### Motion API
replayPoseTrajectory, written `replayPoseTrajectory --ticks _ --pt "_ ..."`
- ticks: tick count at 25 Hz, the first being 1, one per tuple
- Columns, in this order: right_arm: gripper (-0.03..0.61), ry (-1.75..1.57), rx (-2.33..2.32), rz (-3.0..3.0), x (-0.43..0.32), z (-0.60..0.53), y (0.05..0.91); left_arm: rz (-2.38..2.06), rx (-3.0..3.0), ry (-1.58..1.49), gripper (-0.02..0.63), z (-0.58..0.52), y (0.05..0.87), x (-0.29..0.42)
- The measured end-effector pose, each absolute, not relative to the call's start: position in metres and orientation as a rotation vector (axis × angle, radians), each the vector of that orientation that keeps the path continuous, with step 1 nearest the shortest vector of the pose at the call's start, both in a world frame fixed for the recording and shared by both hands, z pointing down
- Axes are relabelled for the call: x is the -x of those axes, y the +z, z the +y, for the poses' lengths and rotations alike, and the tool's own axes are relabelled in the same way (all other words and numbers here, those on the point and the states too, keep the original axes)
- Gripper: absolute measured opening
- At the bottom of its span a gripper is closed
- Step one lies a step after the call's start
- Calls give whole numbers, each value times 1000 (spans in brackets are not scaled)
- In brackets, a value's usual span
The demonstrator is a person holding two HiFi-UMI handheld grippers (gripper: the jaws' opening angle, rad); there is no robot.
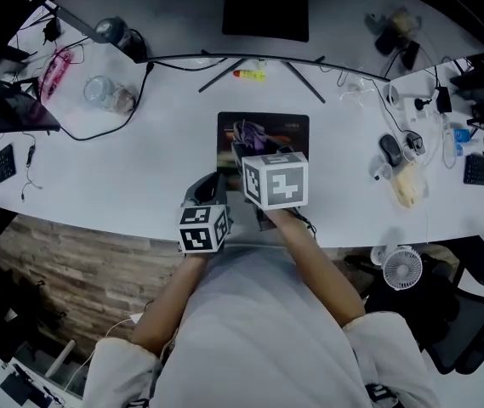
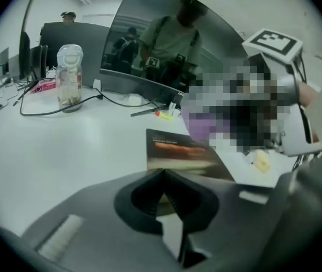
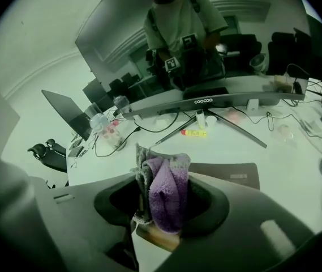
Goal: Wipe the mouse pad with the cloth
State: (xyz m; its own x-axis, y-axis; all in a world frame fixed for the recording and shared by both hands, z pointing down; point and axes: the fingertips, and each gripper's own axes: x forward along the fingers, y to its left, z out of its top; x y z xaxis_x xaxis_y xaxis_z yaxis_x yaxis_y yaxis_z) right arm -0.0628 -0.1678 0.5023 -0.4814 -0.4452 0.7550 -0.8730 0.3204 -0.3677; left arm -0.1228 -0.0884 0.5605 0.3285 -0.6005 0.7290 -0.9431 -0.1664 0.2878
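Mouse pad [image 1: 286, 129] lies dark on the white desk [image 1: 139, 164]. The head view's marker cube hides what the right gripper view shows: the right gripper [image 3: 162, 203] clamped on the purple cloth [image 3: 169, 188]. The left gripper [image 2: 162, 177] is closed and empty, near the pad.

Bright, even light; fisheye-warped, soft edges

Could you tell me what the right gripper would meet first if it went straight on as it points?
Probably the mouse pad, with its held cloth touching down first; depth is hard to judge.
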Motion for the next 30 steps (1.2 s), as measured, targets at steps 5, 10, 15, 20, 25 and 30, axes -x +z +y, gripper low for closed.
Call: replayPoseTrajectory --ticks 5,10,15,20,25,30 --pt "179 1157 -1132 -2005 74 -178 531 -1308 -1833 600 0 -86 577 123" --pt "179 1191 -1098 -1969 86 -189 553 -1293 -1827 610 0 -84 587 123" --pt "179 1284 -1054 -1936 97 -199 576 -1258 -1781 562 0 -84 595 120" --pt "179 1314 -1024 -1932 104 -204 588 -1304 -1782 581 0 -80 596 127" --pt "179 1363 -999 -1956 111 -210 589 -1385 -1766 567 0 -82 597 136" --pt "179 1403 -975 -1962 113 -207 590 -1377 -1750 597 0 -80 600 136"
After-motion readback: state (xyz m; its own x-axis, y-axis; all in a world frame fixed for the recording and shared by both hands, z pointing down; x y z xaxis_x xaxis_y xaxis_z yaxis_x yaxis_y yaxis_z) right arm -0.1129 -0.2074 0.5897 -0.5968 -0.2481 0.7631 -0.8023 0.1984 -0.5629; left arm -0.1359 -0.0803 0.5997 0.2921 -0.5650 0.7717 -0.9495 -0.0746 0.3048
